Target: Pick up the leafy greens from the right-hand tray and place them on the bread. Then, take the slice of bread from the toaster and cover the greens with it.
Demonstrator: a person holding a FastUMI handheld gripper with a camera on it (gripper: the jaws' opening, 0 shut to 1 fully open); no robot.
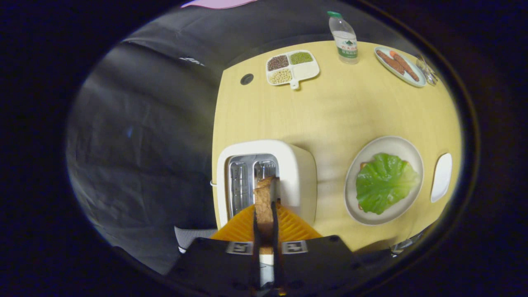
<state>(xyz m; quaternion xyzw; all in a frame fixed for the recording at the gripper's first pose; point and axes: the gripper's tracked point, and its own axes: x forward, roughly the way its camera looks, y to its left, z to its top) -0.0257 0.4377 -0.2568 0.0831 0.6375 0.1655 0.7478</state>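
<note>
My gripper (266,206) is shut on a slice of bread (264,200), held on edge between the two fingers right above the white toaster (297,173). The slice's far end hangs over the toaster's right slot. To the right of the toaster, a round white plate (398,144) holds a green lettuce leaf (384,183) that lies on another slice of bread, of which a brown edge (363,165) peeks out.
A small white tray (441,177) lies right of the plate. Across the table stand a divided dish of beans (305,73), a water bottle (344,39) and a plate with sausages (400,66). The table's left edge runs just beside the toaster.
</note>
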